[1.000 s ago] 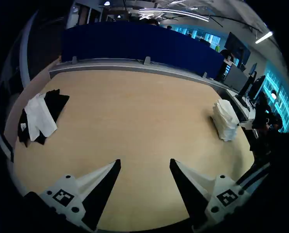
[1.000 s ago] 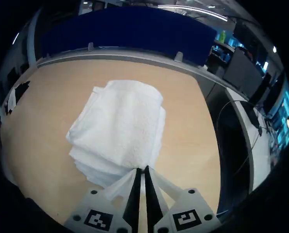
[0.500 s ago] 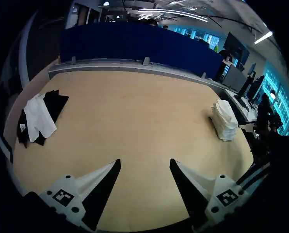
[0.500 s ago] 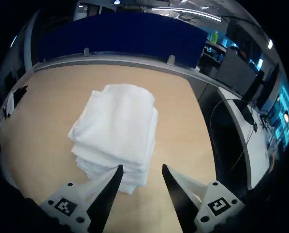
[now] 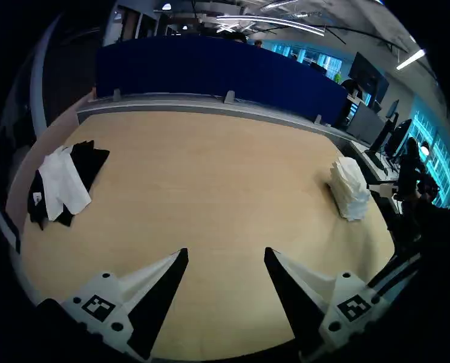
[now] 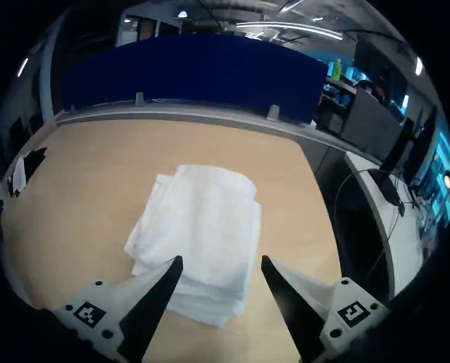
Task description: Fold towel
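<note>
**Left gripper view.** The left gripper (image 5: 225,251) hangs above the light wooden table (image 5: 213,175) with its jaws wide apart and nothing between them. Bare tabletop lies directly under its fingers. The stack of folded white terry towels (image 5: 349,189) sits well apart from it, near the table's right edge. A loose pile of black and white cloths (image 5: 63,181) lies near the opposite, left edge. A dark blue partition panel (image 5: 219,66) runs along the far side of the table.

**Right gripper view.** The right gripper (image 6: 221,259) is positioned just above the near edge of the stack of folded white terry towels (image 6: 204,227). Its jaws are wide apart and hold nothing; neither finger appears to press on the fabric. The top towel lies flat and squared on the layers below.

**Step in hand.** I judge 1 fold cycle complete: the top towel looks finished and stacked, and both grippers are free.

**Next move.** I judge that another piece must be fetched from the loose pile. This calls for both grippers to travel across the table, pinch 2 corners and spread the cloth flat on the bare centre.
</note>
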Available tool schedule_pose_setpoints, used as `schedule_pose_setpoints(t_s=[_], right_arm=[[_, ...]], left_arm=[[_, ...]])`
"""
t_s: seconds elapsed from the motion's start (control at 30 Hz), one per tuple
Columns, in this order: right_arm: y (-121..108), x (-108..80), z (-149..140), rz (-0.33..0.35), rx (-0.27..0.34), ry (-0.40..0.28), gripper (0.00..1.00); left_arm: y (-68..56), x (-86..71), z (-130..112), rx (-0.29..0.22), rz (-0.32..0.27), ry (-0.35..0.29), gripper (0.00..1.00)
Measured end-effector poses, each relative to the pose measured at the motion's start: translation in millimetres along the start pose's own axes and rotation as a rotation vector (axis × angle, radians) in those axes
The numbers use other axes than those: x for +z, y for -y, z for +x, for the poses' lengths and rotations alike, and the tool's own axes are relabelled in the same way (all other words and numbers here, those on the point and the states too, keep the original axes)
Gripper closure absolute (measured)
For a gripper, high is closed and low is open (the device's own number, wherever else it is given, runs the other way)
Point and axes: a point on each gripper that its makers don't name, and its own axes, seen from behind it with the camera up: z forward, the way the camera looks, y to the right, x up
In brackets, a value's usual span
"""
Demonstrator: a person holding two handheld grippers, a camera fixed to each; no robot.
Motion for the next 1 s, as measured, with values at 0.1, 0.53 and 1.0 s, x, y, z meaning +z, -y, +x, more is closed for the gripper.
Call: schedule_pose_setpoints(t_s=[0.1, 0.53, 1.0], right_arm=[[9.2, 7.4, 3.8, 0.01, 0.002, -0.001, 0.0], [56.0, 20.2, 8.3, 0.069, -0.033, -0.004, 0.0], [55.0, 29.2, -17.1, 0.072, -0.056, 0.05, 0.0]], left_arm=[[3.5, -1.7, -1.2, -0.005, 0.006, -0.001, 0.07], [15.1, -4.6, -4.9, -0.024, 0.022, -0.005, 0.07], [17.5, -5.3, -9.7, -0.03, 0.027, 0.001, 0.06]])
